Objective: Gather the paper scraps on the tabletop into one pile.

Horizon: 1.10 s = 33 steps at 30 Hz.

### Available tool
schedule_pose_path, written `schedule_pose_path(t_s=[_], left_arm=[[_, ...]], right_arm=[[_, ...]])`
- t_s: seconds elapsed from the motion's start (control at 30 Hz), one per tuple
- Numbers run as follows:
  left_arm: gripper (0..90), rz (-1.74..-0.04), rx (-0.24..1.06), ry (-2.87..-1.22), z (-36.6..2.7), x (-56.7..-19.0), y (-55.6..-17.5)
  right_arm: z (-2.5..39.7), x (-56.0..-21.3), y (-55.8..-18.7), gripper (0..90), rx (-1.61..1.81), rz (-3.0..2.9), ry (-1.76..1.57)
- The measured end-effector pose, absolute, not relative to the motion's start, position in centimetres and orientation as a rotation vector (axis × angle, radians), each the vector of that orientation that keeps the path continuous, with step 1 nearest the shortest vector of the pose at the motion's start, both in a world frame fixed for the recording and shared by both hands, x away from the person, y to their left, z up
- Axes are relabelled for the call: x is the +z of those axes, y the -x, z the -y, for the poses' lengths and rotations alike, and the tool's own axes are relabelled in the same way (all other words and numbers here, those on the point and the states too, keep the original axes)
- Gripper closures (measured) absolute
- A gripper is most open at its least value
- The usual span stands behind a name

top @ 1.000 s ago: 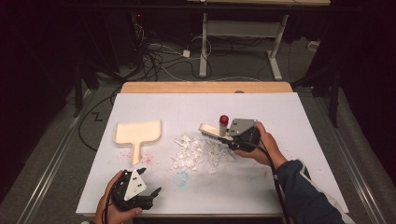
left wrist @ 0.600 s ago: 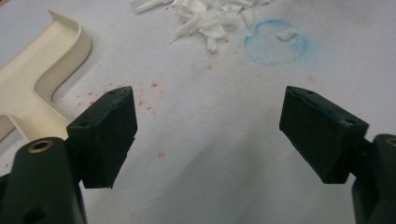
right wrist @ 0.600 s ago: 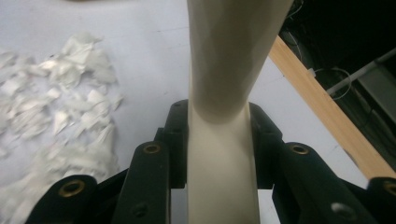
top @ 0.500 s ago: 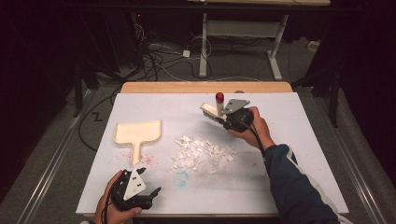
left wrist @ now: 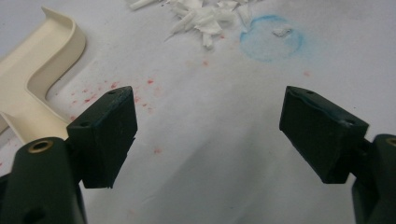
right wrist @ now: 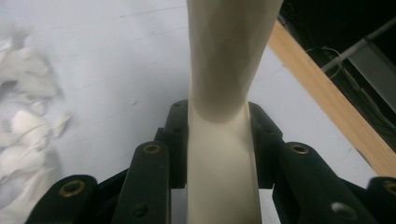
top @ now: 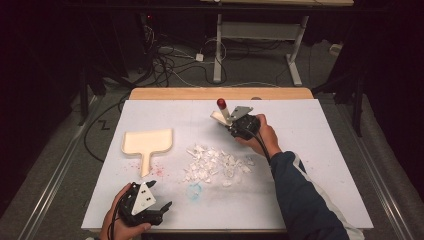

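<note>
the right gripper [top: 226, 121] is lifted over the far middle of the white table [top: 320, 150], its jaws clamped tight on the cream handle of a small brush [top: 222, 114] whose red tip points up and toward the far edge. in the right gripper view the cream handle [right wrist: 223, 140] runs straight up between the two black jaws, which press against it on both sides, and the white board and its wooden far edge [right wrist: 327, 98] show behind it. the pile of white paper scraps [top: 212, 164] lies on the table just near and to the left of that gripper, apart from the brush, spread across the middle of the board. a faint blue ring [top: 194, 190] is marked on the surface at the near side of the pile. the cream dustpan [top: 146, 143] lies flat to the left of the scraps, handle pointing to the near side, with red specks [top: 157, 172] on the board beside the handle. the left gripper [top: 165, 207] rests low at the near left edge, held in the person's left hand [top: 117, 225], jaws spread wide with nothing between them; in the left gripper view they frame bare white board, with the dustpan handle [left wrist: 32, 88] at the left and the scraps [left wrist: 205, 18] and blue ring [left wrist: 271, 32] farther off.
</note>
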<state>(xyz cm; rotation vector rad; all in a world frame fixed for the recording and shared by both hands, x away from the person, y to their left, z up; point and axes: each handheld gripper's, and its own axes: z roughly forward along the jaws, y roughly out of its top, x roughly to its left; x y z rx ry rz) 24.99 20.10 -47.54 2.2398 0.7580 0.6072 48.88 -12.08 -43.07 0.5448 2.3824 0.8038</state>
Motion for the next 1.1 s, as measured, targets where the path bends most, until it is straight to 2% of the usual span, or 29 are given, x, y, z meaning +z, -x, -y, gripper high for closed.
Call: schedule_pose_path(t_s=[0.2,0.6,0.87,1.1], left_arm=[[18.3,-0.745,0.607,-2.248,-20.1,-47.5,-24.9],[18.3,-0.729,0.614,-2.259,-19.8,-47.4,-24.9],[18.3,-0.722,0.614,-2.257,-19.6,-47.4,-25.1],[18.3,-0.721,0.609,-2.259,-19.6,-47.4,-25.2]], right_arm=[[11.5,-43.1,-46.8,67.3,0.835,-2.482,-0.402],[13.7,-41.9,-40.7,67.7,0.968,-2.591,-0.127],[14.0,-40.2,-41.3,67.7,1.027,-2.485,-0.190],[11.7,-39.9,-43.7,67.7,1.016,-2.448,-0.231]])
